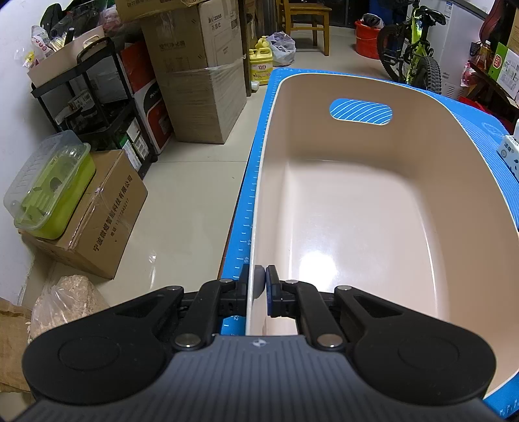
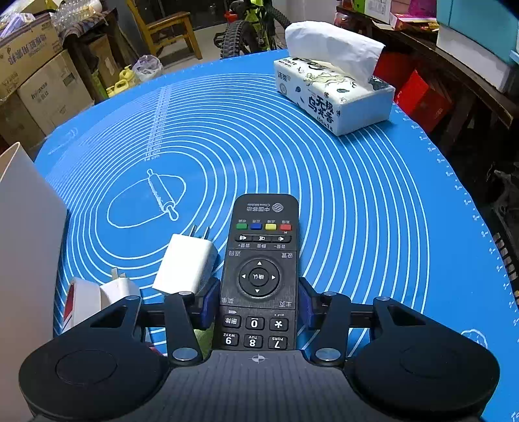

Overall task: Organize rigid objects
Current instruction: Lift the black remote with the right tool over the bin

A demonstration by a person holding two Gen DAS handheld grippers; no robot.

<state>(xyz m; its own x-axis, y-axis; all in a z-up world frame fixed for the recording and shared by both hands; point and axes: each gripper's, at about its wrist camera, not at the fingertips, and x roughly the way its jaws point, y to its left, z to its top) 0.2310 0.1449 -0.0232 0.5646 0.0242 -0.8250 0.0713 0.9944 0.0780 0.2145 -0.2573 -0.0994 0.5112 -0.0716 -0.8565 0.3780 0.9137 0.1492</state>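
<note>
In the left wrist view, my left gripper [image 1: 258, 285] is shut on the near-left rim of an empty beige plastic bin [image 1: 356, 207], one finger outside the wall and one inside. The bin stands on the blue mat [image 1: 243, 233]. In the right wrist view, my right gripper [image 2: 258, 305] is shut on a black remote control [image 2: 261, 259], pads on its two long sides, just over the blue mat [image 2: 292, 146]. A white charger plug [image 2: 186, 266] lies just left of the remote. A white and red adapter [image 2: 94, 298] lies further left. The bin's outer wall [image 2: 22, 227] shows at the left edge.
A tissue pack [image 2: 334, 94] sits at the far right of the mat; it also shows in the left wrist view [image 1: 511, 152]. Cardboard boxes [image 1: 201, 81], a black shelf [image 1: 97, 107] and a green container [image 1: 52, 191] stand on the floor left of the table. A bicycle [image 1: 412, 48] and chair [image 1: 308, 19] stand beyond.
</note>
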